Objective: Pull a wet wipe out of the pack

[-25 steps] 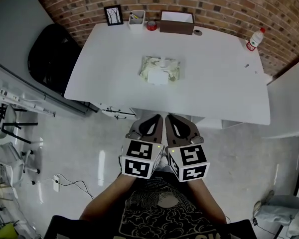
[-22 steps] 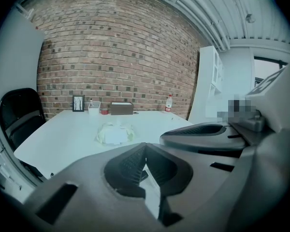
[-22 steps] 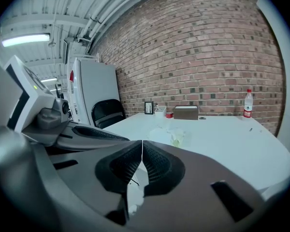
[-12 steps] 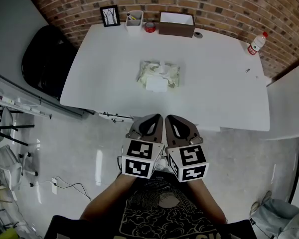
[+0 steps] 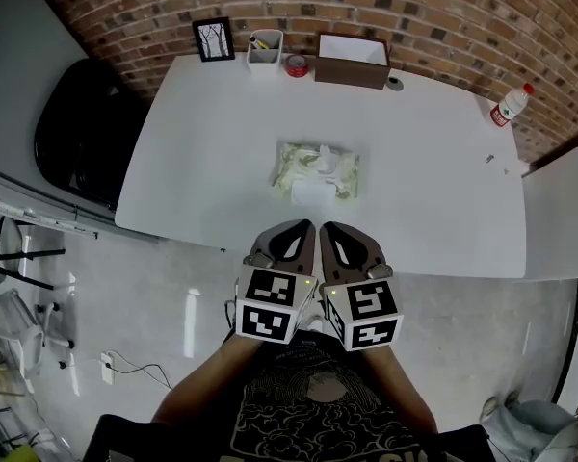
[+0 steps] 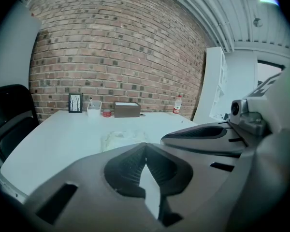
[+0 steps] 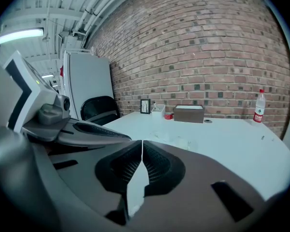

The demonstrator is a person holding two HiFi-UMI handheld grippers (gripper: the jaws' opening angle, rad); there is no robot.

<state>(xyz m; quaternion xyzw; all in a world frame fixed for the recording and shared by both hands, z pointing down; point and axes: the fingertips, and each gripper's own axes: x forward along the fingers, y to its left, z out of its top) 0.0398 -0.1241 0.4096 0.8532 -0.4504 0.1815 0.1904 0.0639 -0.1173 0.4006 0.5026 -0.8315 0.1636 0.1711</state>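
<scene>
A pale green wet wipe pack lies in the middle of the white table, with a white wipe sticking out toward the near side. The left gripper view shows the pack just beyond the jaw tips; in the right gripper view the pack is partly hidden behind the jaws. My left gripper and right gripper are held side by side close to my body, short of the table's near edge. Both are shut, tips touching, with nothing between them.
Along the table's far edge by the brick wall stand a picture frame, a white pen cup, a red tape roll and a brown box. A water bottle stands far right. A black chair sits left.
The view has moved closer to the table; its near edge now lies just ahead of the gripper tips. The grippers stay shut and together. The pack has not moved.
</scene>
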